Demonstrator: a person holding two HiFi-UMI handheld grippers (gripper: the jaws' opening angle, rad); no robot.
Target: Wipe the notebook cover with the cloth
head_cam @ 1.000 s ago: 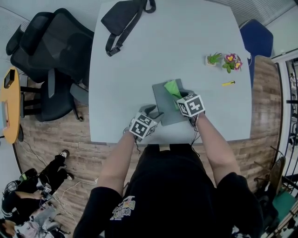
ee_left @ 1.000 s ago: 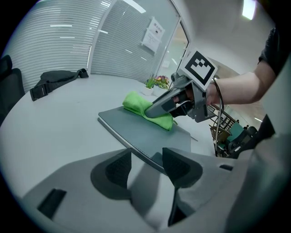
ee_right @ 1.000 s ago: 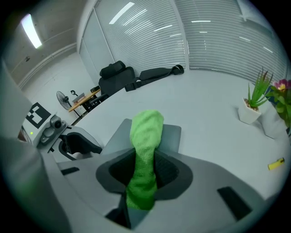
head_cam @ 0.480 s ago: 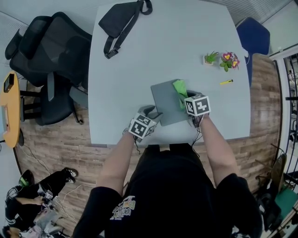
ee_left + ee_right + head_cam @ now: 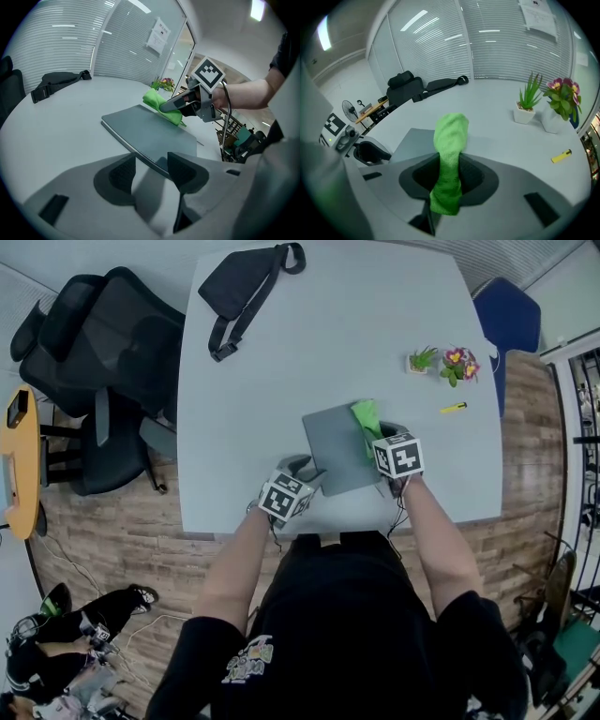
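Firmly the right tool (image 5: pixel 449 174) pinches fuzzy green cloth (image 5: pixel 450 135) on the flat grey notebook (image 5: pixel 333 448); left tool (image 5: pixel 151 171) gapes open.

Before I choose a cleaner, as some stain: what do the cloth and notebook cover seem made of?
The cloth looks like soft green microfibre: fuzzy nap, limp folds. The notebook cover is smooth matte grey, perhaps plastic or coated card; no grain.

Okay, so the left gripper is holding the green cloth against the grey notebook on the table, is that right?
Not quite. The right gripper holds the green cloth, its jaws shut on it, as the right gripper view shows. The cloth does rest on the grey notebook. The left gripper is open at the notebook's near corner.
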